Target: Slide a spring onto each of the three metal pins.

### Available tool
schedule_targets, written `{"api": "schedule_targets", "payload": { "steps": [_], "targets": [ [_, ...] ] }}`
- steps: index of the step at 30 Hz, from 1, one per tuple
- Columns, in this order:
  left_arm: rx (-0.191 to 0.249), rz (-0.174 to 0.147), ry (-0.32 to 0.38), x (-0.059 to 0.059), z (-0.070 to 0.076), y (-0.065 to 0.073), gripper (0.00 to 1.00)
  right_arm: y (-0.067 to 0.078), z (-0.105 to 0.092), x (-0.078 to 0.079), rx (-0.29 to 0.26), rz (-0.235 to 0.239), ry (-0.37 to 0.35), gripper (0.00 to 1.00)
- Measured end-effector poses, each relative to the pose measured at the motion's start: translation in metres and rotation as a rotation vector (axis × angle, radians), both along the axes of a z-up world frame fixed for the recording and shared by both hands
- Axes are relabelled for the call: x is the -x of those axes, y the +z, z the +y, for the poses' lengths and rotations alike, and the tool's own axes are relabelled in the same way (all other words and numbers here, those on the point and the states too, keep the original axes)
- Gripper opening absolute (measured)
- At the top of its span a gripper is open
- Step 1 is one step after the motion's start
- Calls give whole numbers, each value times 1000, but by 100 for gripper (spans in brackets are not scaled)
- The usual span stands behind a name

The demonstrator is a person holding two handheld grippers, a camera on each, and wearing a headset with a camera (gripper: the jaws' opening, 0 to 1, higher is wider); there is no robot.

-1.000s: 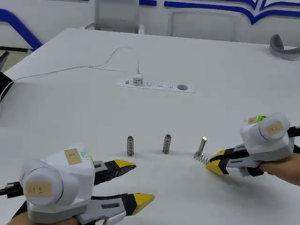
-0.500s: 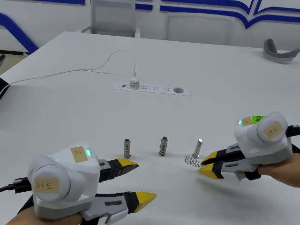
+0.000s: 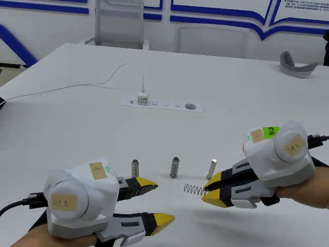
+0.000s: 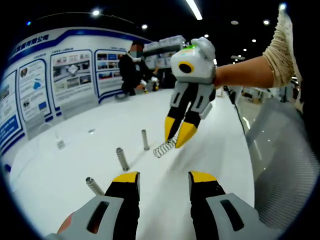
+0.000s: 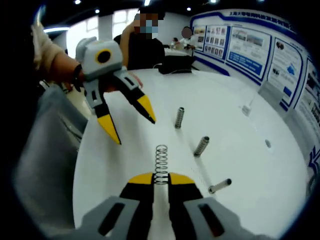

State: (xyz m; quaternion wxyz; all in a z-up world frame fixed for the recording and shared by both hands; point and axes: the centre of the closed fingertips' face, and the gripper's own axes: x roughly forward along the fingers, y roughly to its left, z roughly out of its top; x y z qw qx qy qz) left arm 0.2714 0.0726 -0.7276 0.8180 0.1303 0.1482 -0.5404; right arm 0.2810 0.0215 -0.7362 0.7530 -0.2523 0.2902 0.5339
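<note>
The left gripper is held low over the table, jaws spread wide and empty. The left pin and middle pin are each sleeved by a spring. The loose spring is pinched at one end by the right gripper, just beside the bare pin.

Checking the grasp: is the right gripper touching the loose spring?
Touching. In the right gripper view, the right gripper pinches one end of the loose spring between its yellow tips.

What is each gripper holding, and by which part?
The right gripper pinches the spring by one end; the rest sticks out beyond the tips. The left gripper is open, holding nothing.
</note>
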Motion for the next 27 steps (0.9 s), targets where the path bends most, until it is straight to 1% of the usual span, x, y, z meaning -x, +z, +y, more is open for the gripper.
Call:
{"api": "schedule_targets", "payload": {
  "steps": [4,12,19,24,27],
  "targets": [
    [0,-7,-13,2,-3,2,39,7,11,7,4,-10,46,12],
    [2,-27,-37,7,-8,9,36,12,23,19,30,-21,123,12],
    [-5,-33,-72,14,-12,9,28,14,30,28,52,-21,180,12],
    [-23,-48,-99,19,-15,7,23,13,31,33,70,-15,213,12],
    [-31,-55,-109,21,-17,6,18,13,32,36,77,-11,231,12]
  ]
}}
